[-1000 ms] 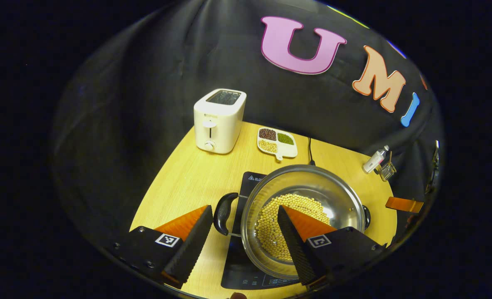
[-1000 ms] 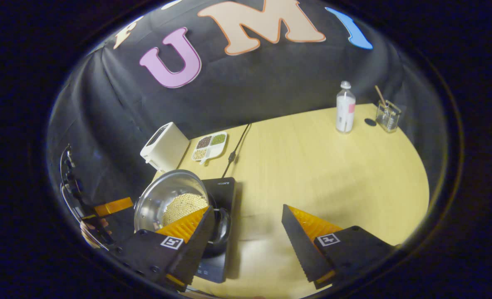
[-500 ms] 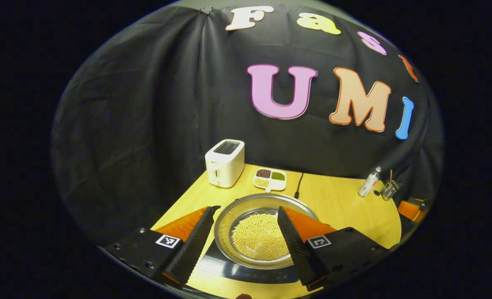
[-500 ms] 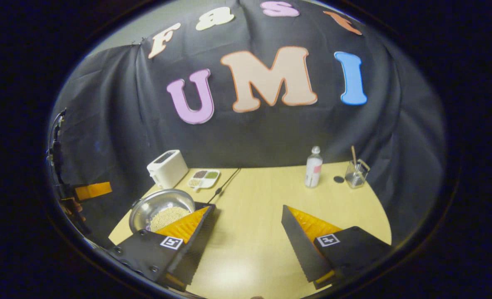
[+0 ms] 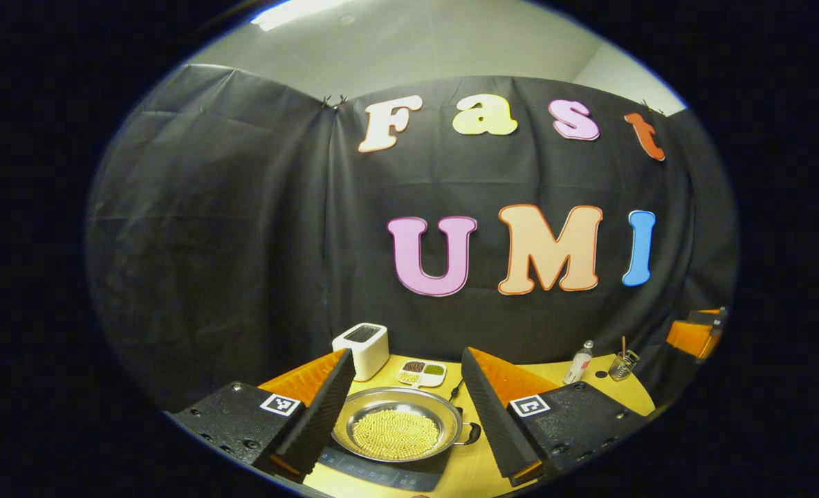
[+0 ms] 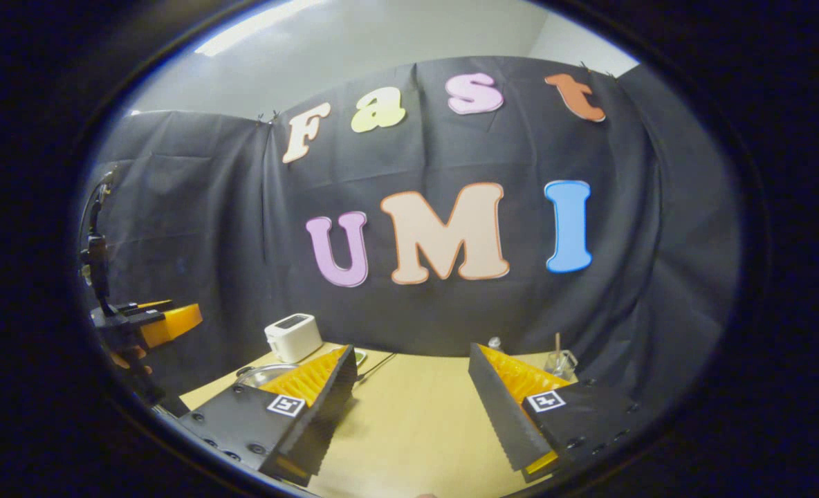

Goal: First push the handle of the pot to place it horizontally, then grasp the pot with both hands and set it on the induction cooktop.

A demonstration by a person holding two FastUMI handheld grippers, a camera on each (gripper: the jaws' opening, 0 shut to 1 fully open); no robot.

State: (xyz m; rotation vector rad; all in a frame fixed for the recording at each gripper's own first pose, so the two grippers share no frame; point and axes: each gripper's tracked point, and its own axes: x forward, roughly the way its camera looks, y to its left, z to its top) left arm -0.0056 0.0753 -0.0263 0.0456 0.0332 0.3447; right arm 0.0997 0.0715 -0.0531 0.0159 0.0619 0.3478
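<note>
Pot [image 5: 396, 432] of yellow beans sat on the induction cooktop [image 5: 382, 474] near the worktop [image 5: 479, 470] front edge, one side handle level. Left gripper [image 5: 402, 404] and right gripper [image 6: 409, 401] hung above, jaws apart, empty; placement judged complete.

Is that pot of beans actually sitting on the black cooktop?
Touching. In the left gripper view the pot rests on the induction cooktop, its base meeting the black surface with no gap.
</note>
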